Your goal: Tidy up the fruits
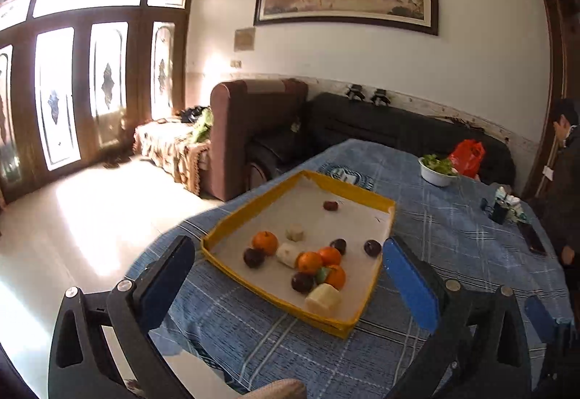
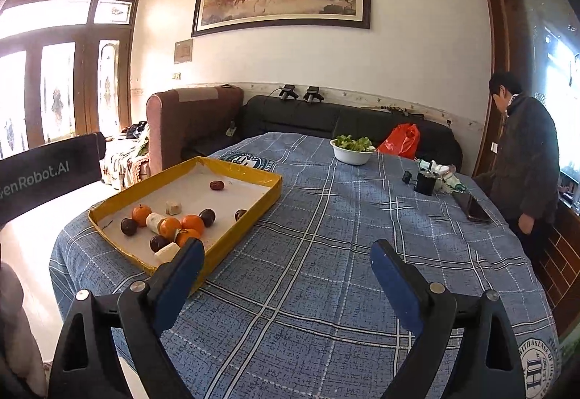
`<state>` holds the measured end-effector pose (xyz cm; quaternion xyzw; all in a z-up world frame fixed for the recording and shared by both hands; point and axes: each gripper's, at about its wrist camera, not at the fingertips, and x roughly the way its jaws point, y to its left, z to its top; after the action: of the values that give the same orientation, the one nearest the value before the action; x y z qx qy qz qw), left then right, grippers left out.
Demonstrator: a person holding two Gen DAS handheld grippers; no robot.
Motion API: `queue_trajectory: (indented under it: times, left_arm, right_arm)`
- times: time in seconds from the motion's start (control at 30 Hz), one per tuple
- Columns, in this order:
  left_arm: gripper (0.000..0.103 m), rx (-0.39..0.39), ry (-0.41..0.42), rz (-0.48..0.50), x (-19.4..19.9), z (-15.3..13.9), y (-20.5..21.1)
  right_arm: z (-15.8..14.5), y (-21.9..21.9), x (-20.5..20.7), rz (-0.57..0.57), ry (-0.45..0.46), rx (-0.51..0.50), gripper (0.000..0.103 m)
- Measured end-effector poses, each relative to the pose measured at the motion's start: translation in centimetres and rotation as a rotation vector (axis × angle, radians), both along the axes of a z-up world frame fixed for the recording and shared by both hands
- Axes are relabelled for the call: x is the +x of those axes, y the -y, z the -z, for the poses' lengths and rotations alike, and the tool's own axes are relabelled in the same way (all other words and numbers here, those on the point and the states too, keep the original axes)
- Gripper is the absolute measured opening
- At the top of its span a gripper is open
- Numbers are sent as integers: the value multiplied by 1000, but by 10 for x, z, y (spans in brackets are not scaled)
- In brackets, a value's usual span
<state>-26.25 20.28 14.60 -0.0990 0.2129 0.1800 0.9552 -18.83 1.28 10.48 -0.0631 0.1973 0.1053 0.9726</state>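
A shallow yellow tray [image 1: 250, 206] [image 2: 253, 174] lined with white paper lies on the blue plaid tablecloth. In it lie several oranges [image 1: 265, 242] [image 2: 192, 222], dark plums [image 1: 302, 282] [image 2: 128, 226], pale cut chunks [image 1: 322, 298] [image 2: 166, 252] and one red date [image 1: 330, 205] [image 2: 216, 185] apart at the far end. My left gripper [image 1: 286, 272] is open, hovering over the tray's near edge with nothing between its blue pads. My right gripper [image 2: 286, 272] is open above bare cloth to the right of the tray, its left finger [image 2: 181, 275] overlapping the tray's near corner.
A white bowl of greens [image 2: 352, 148] [image 1: 436, 169], a red bag [image 2: 400, 141], a dark cup with small items [image 2: 426, 181] and a phone [image 2: 473, 208] occupy the table's far right. A person [image 2: 525, 159] stands at the right edge. Sofas [image 2: 290, 116] line the wall behind.
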Motion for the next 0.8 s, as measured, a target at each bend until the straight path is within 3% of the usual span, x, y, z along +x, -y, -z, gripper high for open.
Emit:
queue_trajectory:
  times: [0.13,0.63,0.8]
  left_arm:
    - [103,-68,-31,32,9,14,-9]
    - [103,-52,-102,24,21,26,-13]
    - [103,-78,-79,50,18,25,-16]
  right_arm:
    - [2,-10,-1,-39,-11,-12,96]
    - [5,-32,11,-111,-72,-50,96]
    - [8,-37,13,-123,-94,-62,96]
